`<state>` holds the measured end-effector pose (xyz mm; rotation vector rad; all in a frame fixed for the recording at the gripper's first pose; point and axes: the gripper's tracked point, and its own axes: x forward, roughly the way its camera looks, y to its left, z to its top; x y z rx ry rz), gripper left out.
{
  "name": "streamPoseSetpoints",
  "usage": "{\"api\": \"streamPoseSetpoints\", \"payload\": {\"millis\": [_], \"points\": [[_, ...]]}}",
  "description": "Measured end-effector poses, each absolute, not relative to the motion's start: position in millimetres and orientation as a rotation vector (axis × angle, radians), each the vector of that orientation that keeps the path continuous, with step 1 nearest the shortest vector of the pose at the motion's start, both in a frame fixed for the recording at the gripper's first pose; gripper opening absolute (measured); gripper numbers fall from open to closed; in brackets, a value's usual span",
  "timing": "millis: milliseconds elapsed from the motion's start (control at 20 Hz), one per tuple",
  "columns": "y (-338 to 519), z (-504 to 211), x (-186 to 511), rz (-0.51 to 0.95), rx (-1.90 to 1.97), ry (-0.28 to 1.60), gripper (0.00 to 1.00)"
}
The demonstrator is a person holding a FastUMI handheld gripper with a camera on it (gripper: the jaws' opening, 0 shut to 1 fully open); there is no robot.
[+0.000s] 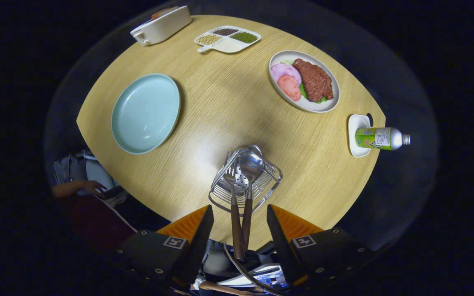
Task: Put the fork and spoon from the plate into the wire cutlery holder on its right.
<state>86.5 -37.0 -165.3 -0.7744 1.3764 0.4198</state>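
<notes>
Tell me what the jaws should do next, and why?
Probably just back away. The fork and spoon both stand in the wire cutlery holder, handles sticking out between the open jaws of the gripper, which touch neither. The blue plate lies bare, so nothing looks left to carry.

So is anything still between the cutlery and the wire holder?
No. The fork and spoon already stand in the wire cutlery holder, handles rising between the open gripper fingers; the blue plate holds nothing.

The gripper point(239, 224) hangs high, its fingers spread apart, gripping nothing.
</notes>
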Motion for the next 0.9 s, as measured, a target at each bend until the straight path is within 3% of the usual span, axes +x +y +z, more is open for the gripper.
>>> {"api": "streamPoseSetpoints", "payload": {"millis": [100, 150, 450, 750, 900], "points": [[-23.2, -147.4, 95.1, 0.417, -0.668, 1.259, 0.95], [-16.6, -136.4, 95.8, 0.415, -0.615, 1.21, 0.99], [-0.1, -47.0, 112.5, 0.341, -0.293, 0.781, 1.0], [-38.8, 28.3, 107.1, 0.188, -0.152, 0.311, 0.99], [-68.4, 36.6, 89.7, 0.124, -0.082, 0.167, 0.99]]}}
